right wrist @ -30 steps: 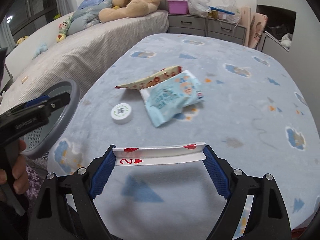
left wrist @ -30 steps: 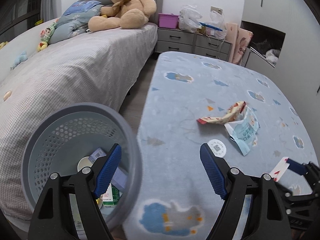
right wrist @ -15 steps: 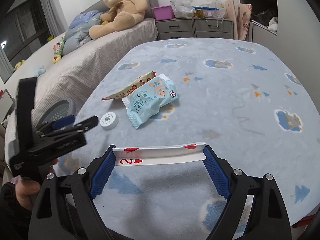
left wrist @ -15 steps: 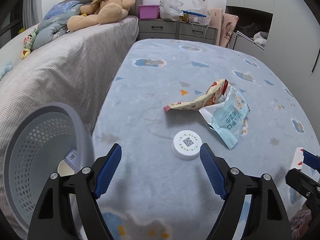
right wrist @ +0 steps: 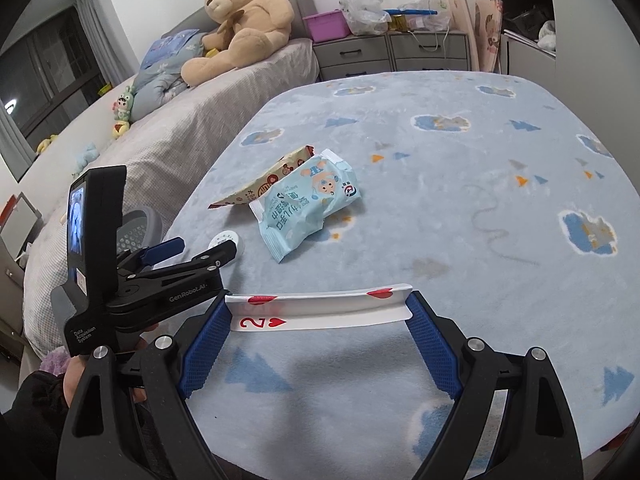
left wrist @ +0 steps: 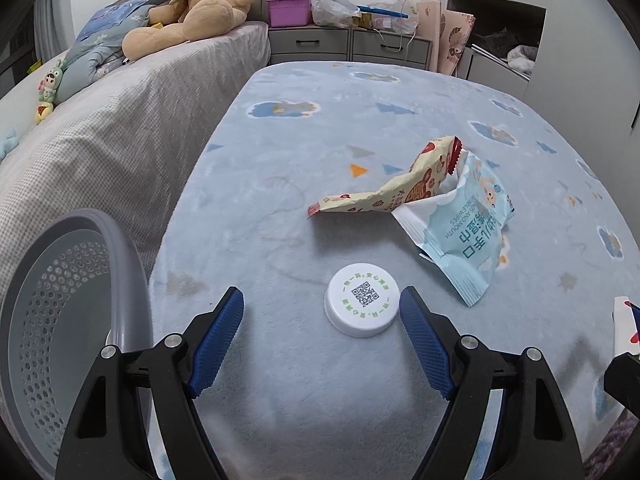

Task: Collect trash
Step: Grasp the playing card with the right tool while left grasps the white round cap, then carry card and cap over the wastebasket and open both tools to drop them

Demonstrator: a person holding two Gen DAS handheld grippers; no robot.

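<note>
Bedroom: grey bed (left wrist: 120,140), grey drawers (left wrist: 348,44), white walls, perhaps a dark window (right wrist: 52,92).

playing card (right wrist: 320,312): "2" with red hearts | left gripper (right wrist: 200,254) body: "GenRobot.AI", "Data Acquisition System" | blue wipes packet (left wrist: 464,236): "WIPES", "AND MOUTH", other characters unread | white cap (left wrist: 362,305): QR code, green ring text illegible

a tan teddy bear (left wrist: 192,4) sat on the grey bed (left wrist: 120,120) beside a blue quilt (left wrist: 96,48), with small plush dolls (left wrist: 50,88) lower along the bed. a pink box (left wrist: 289,11) and plastic bags (left wrist: 334,0) stood on the grey drawers (left wrist: 348,45) against the far wall.
</note>
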